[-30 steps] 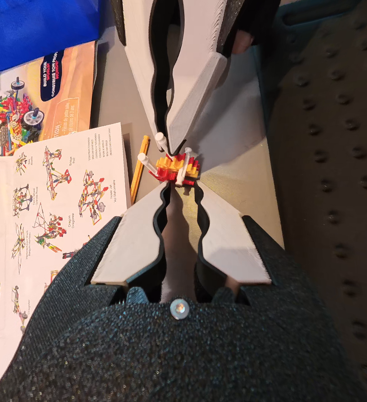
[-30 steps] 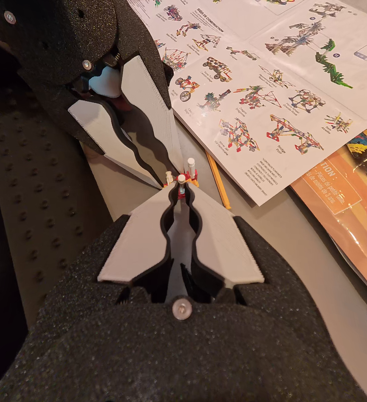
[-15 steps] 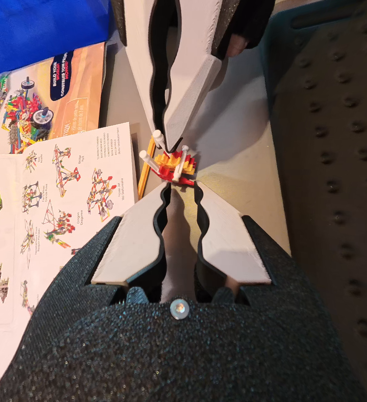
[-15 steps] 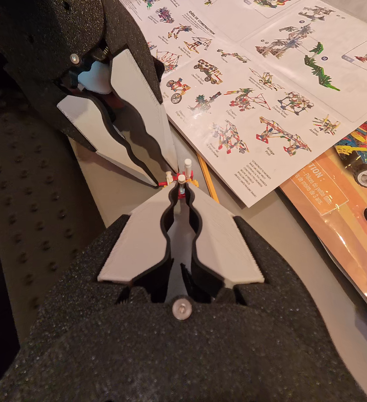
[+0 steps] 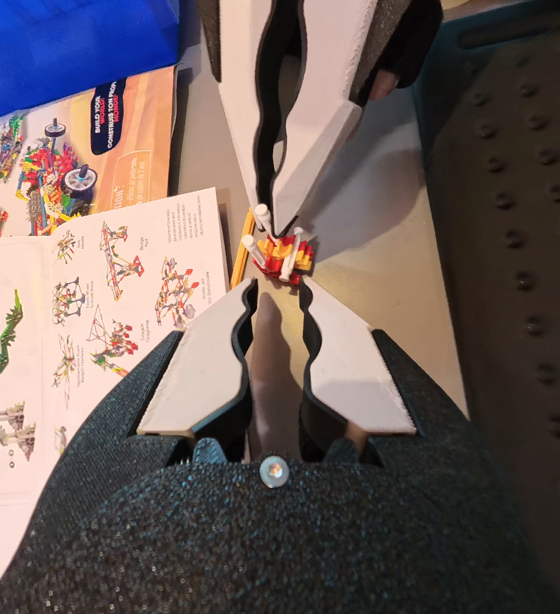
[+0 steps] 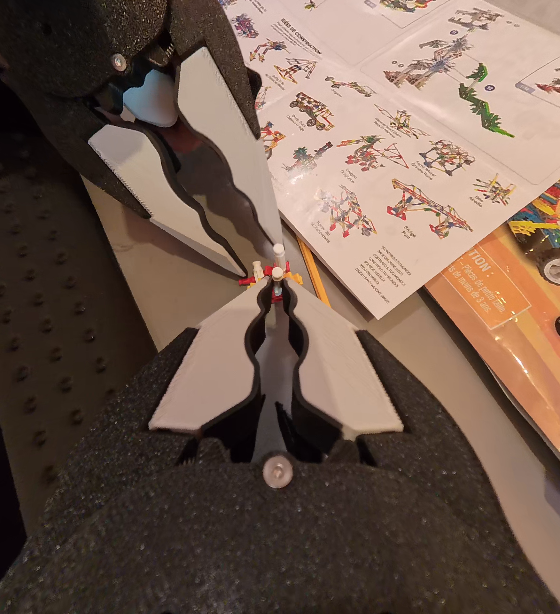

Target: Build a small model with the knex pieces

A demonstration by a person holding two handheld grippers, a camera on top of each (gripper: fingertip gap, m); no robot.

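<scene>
A small assembly of red and yellow connectors with white rods is held between my two grippers just above the grey table. My left gripper is shut on its red lower end, with the jaws a narrow gap apart. My right gripper is shut on one white rod of the assembly. In the left wrist view the right gripper comes in from the top. In the right wrist view the left gripper comes in from the upper left.
A loose yellow rod lies on the table beside an open instruction booklet. An orange toy package and a blue object lie beyond. A dark dimpled mat borders the table's other side. The grippers are tip to tip, or close to it. From the right gripper's tips to the orange toy package is close to 12 cm. Look for it in the right wrist view too.
Both grippers keep their hold on the assembly. The pair has drifted slightly relative to the booklet, and the left gripper has tilted a little in the right wrist view.
</scene>
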